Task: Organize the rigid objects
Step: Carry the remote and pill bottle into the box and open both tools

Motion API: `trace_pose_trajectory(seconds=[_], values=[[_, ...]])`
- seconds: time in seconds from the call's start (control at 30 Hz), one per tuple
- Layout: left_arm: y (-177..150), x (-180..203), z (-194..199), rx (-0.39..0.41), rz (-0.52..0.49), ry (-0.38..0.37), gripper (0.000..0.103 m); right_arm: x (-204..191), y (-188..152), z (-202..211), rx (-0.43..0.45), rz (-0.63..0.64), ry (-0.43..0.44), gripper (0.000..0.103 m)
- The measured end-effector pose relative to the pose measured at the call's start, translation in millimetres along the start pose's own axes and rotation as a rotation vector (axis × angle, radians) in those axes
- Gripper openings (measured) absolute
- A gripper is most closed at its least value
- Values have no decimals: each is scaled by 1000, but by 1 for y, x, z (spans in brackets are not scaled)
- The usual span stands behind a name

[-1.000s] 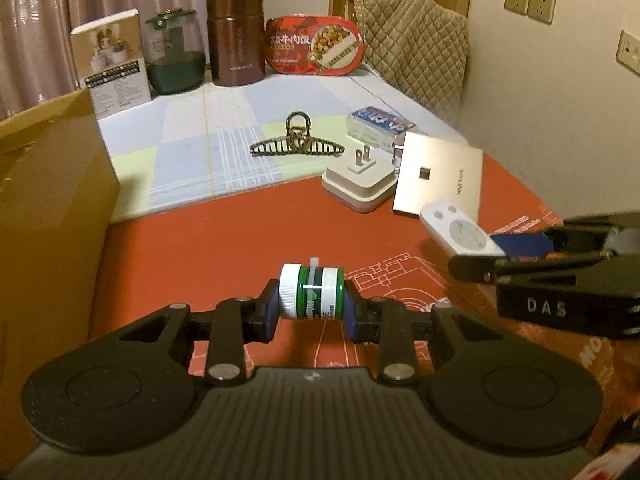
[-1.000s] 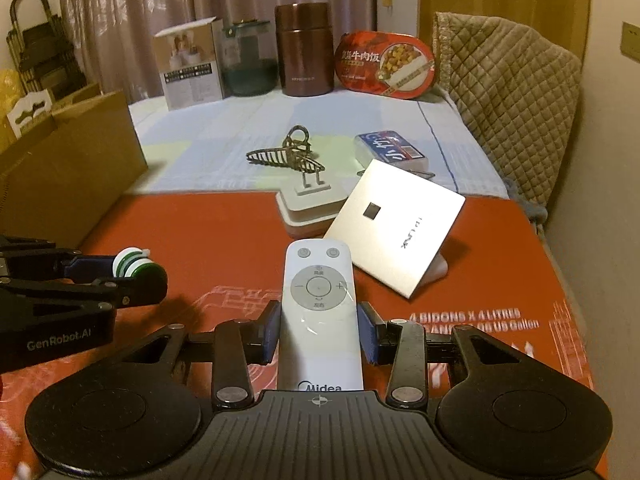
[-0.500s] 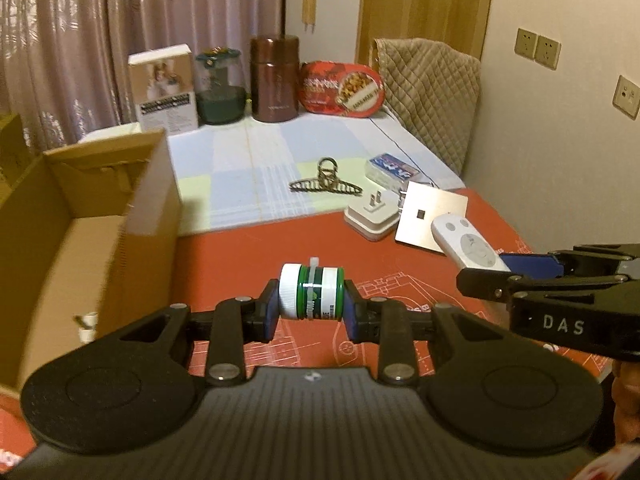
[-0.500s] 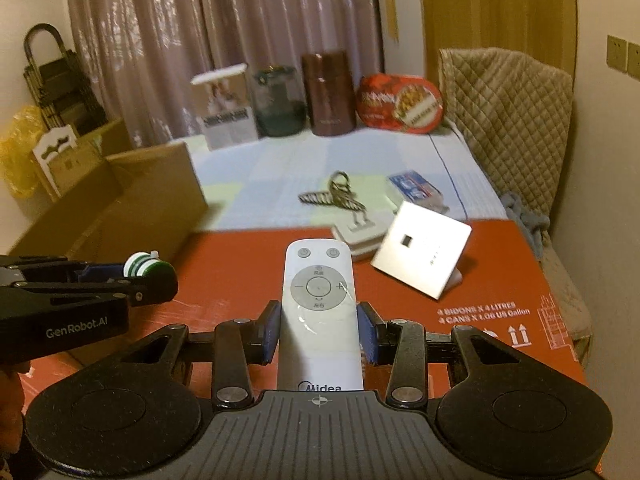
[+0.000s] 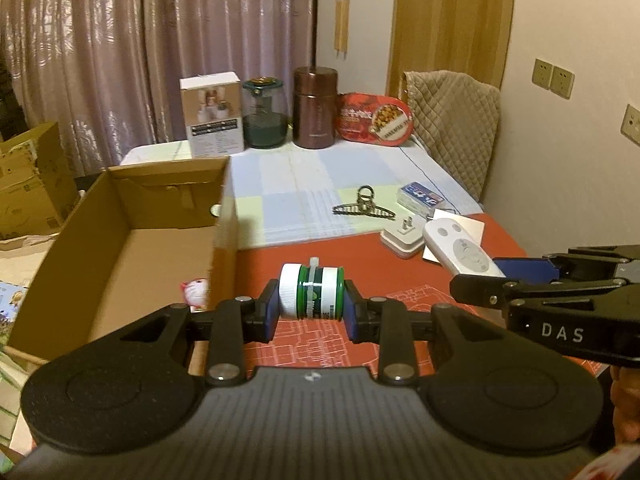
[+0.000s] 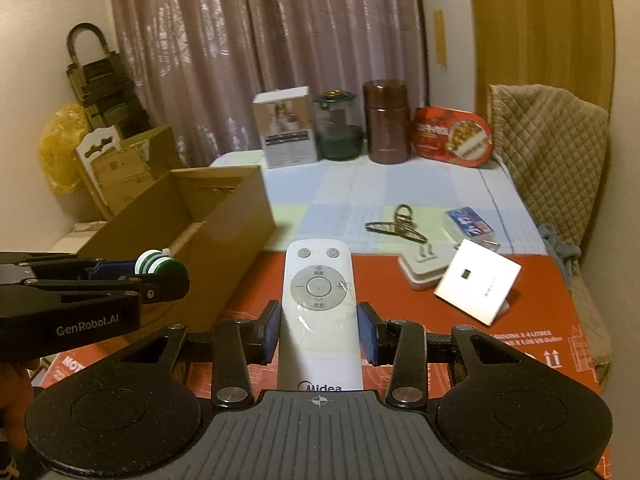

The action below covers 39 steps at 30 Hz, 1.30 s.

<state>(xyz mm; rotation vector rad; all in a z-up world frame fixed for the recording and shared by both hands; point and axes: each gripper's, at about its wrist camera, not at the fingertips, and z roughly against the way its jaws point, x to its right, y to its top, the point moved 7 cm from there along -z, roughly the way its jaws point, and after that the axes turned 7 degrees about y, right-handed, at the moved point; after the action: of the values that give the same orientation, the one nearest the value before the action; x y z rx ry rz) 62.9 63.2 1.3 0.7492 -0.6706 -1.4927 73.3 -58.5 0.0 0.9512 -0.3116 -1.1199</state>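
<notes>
The left tongs (image 5: 311, 315) pinch the green-and-white bottle (image 5: 311, 293) crosswise, the right tongs (image 6: 319, 332) pinch the white remote (image 6: 319, 312) lengthwise, and the open cardboard box (image 5: 132, 240), nearer the left, lies at ten o'clock.

Quick count of the stuff here: one open cardboard box (image 5: 132, 240) at the left edge of the table, with one little pink cat toy (image 5: 196, 290) inside. One green and white bottle (image 5: 311, 293), one white remote (image 6: 320, 312), one hair claw clip (image 5: 362, 206), one white plug adapter (image 5: 404, 238), one flat white square panel (image 6: 476, 286) and one small blue and white packet (image 5: 420, 196). Along the far edge: one white carton (image 5: 212, 118), one glass jar (image 5: 265, 114), one brown canister (image 5: 315, 108), one red food tray (image 5: 374, 119).
</notes>
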Motion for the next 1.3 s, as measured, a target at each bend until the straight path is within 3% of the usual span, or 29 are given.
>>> trace_pose_trajectory(seconds=[0.37, 0.67, 0.8, 1.3], values=[[12, -69, 20, 27, 14, 65, 27, -50, 24, -36, -40, 17, 104, 37], [9, -153, 12, -19, 27, 171, 27, -110, 42, -84, -90, 47, 210, 37], [1, -182, 1, -52, 44, 182, 27, -128, 44, -110, -122, 42, 241, 37], [-19, -208, -43, -114, 53, 181, 27, -148, 28, -165, -205, 29, 262, 37]])
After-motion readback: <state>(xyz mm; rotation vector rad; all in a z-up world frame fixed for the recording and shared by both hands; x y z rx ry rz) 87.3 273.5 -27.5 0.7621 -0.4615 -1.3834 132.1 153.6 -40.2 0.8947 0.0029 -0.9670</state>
